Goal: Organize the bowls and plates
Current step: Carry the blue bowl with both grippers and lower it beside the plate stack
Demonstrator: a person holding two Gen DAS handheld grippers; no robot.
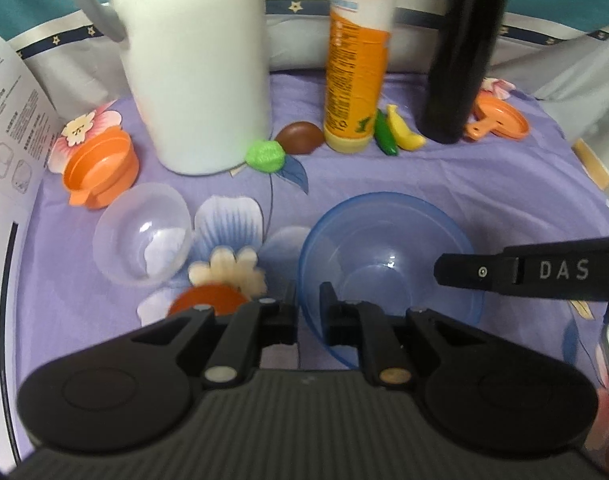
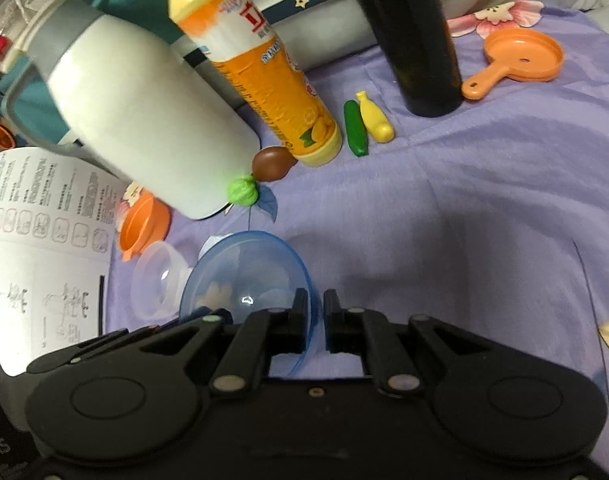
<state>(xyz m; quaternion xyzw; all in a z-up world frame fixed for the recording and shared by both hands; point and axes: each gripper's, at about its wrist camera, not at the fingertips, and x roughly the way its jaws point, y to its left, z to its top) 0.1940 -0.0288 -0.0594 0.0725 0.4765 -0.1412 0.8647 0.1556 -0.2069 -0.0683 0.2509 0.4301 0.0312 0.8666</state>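
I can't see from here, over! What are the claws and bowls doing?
Left claw and right claw both pinch the blue bowl's rim. Clear bowl sits beside it, untouched. White jug and bottles stand behind.

Showing translucent blue on the bowl (image 1: 388, 264), clear and colourless on the smaller bowl (image 1: 142, 236). Glowing orange on the toy pot (image 1: 100, 172) and the toy pan (image 2: 520, 58). Spreading lilac with pink, white and blue flowers across the cloth (image 2: 484, 208). Wearing white with a grey handle on the jug (image 1: 196, 64), orange and yellow on the bottle (image 1: 356, 68), black on the flask (image 1: 460, 52). Showing matte black on both grippers (image 1: 308, 308) (image 2: 315, 312).
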